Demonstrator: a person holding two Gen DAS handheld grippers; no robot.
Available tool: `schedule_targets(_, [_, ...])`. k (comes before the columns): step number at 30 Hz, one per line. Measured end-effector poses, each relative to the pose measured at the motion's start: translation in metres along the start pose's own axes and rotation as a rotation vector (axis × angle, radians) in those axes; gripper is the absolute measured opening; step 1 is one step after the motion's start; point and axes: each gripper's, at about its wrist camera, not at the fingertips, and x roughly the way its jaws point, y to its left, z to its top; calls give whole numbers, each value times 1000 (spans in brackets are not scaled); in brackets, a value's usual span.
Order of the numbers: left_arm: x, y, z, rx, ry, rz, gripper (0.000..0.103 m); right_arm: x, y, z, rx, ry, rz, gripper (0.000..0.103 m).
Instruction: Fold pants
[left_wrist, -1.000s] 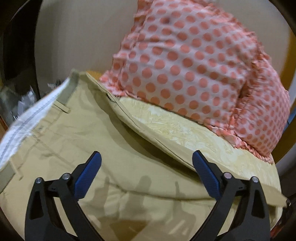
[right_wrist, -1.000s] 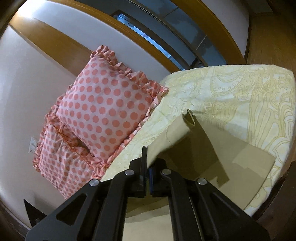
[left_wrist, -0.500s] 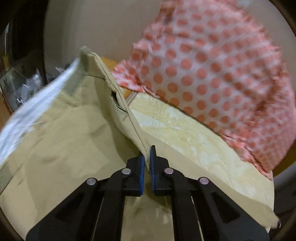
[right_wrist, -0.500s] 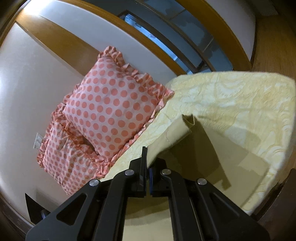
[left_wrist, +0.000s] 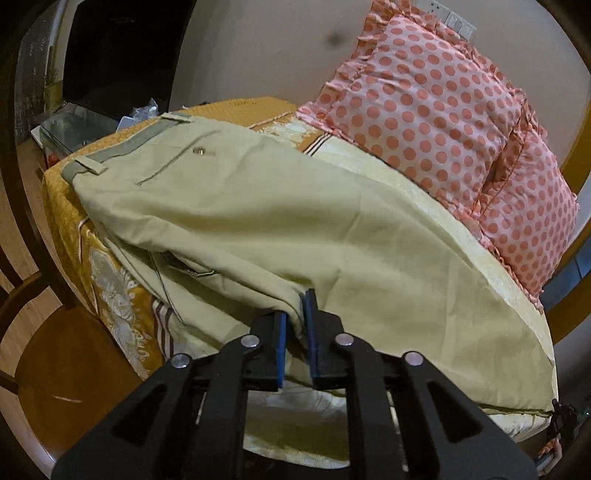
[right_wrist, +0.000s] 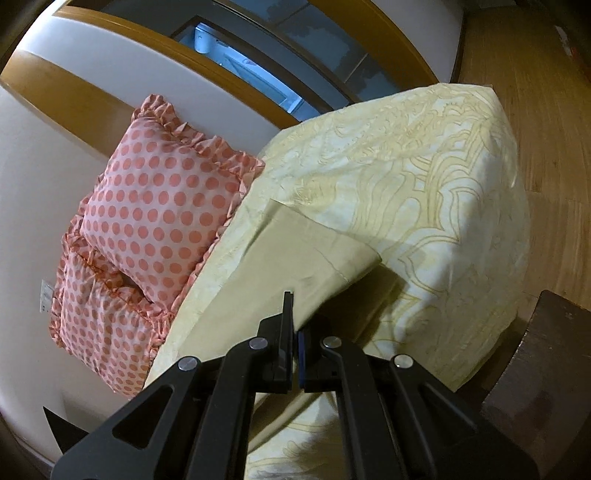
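Note:
Khaki pants lie across a bed, back side up, waistband at the far left and one leg laid over the other. My left gripper is shut on a fold of the pants near the seat, at the bed's near edge. In the right wrist view the leg end with its hem lies on the bedspread, and my right gripper is shut on its near edge, holding that edge slightly raised.
Two pink polka-dot pillows lean on the wall behind the bed. The yellow patterned bedspread drops to a wooden floor. A wooden chair stands at the left, dark furniture at the right.
My left gripper closed on the pants, lifted the upper part and folded it over toward the near edge. My right gripper, shut throughout, carried the leg end over onto the other leg.

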Motion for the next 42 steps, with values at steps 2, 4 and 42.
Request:
schedule_targets(2, [-1, -2, 2, -1, -14, 1, 39, 2, -1, 0, -3, 6, -2, 2])
schedule_targets(4, [0, -3, 3, 5, -40, 29, 54, 1, -2, 1, 4, 9, -4, 2])
schedule_targets(42, [7, -12, -8, 180, -121, 64, 87, 9, 212, -89, -602, -13, 312, 3])
